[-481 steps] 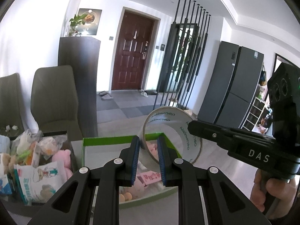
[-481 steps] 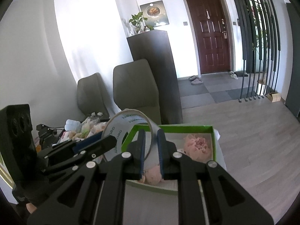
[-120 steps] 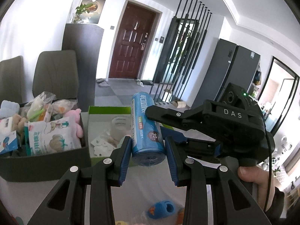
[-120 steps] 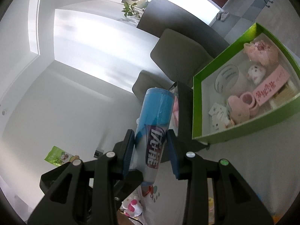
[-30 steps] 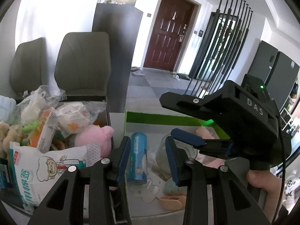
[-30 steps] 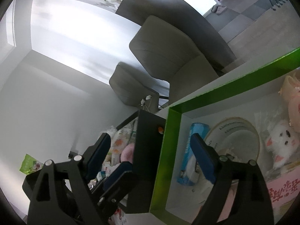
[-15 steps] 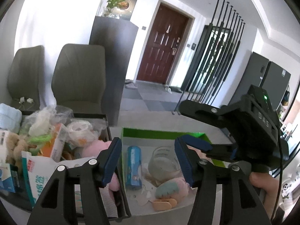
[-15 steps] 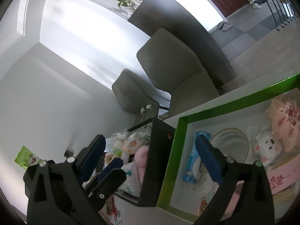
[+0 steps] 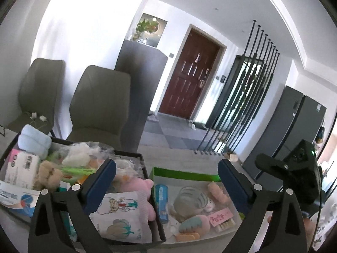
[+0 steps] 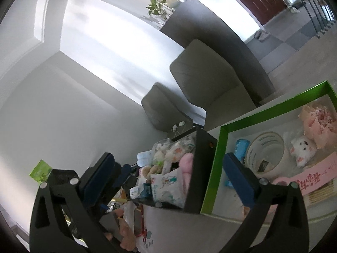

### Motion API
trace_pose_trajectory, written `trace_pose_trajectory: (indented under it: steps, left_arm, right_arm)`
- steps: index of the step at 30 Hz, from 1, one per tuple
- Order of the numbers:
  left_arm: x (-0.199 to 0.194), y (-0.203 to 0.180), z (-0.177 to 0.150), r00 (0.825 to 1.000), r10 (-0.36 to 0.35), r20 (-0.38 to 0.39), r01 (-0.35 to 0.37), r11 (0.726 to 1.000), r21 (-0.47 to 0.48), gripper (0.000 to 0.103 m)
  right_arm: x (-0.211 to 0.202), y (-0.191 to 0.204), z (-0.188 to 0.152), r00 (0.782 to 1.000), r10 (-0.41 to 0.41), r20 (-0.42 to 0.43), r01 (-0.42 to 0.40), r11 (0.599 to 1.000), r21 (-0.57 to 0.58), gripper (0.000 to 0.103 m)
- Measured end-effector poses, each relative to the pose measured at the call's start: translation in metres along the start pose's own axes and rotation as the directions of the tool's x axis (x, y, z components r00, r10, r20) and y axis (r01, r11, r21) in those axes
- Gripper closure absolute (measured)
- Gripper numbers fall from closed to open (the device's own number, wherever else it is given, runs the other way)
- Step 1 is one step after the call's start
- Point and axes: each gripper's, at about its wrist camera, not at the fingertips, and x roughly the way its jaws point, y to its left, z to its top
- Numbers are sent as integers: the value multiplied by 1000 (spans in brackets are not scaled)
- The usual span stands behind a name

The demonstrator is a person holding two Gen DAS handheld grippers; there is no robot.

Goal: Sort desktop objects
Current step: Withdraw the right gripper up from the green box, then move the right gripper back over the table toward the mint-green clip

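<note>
The blue roll of bags (image 9: 162,202) lies in the left end of the green-rimmed box (image 9: 185,174), beside a tape roll (image 9: 190,198). It also shows in the right wrist view (image 10: 240,147) next to the tape roll (image 10: 267,154) in the green box (image 10: 212,168). My left gripper (image 9: 166,181) is wide open and empty, above the two boxes. My right gripper (image 10: 168,177) is wide open and empty, tilted, over the black box (image 10: 200,168).
The black box (image 9: 155,217) is full of packets and plush toys, with a pink plush (image 9: 139,187) at its right side. Pink soft toys (image 10: 316,122) and a pink card (image 10: 313,179) lie in the green box. Two grey chairs (image 9: 99,103) stand behind the table.
Both grippers have opened wider and drawn back and up from the green box. The blue roll stays lying in the box.
</note>
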Motion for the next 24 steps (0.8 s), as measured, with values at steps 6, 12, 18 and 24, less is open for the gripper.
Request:
trace_pose_trajectory:
  steps: [6,12,18,24]
  left_arm:
    - [-13,0,0,1000,8,18,-9,1000,9,4]
    - [-29,3,0,999,-5,33,4,1000,9,1]
    - [-47,7,-10,999,-2,37,2,1000,11,1]
    - [-63,5,-19,1000,0,25,-1,1000,23,1]
  right_arm:
    - [-17,8,-17,999,37,-7,-37,999,2,0]
    - [-29,22,-34,996,88,-21,-88,996,-20,0]
    - [-35,36,-51,993,117,-24,-118,992,-44,0]
    - [-41,47,-69,992,119,-44,-121,991,-55,0]
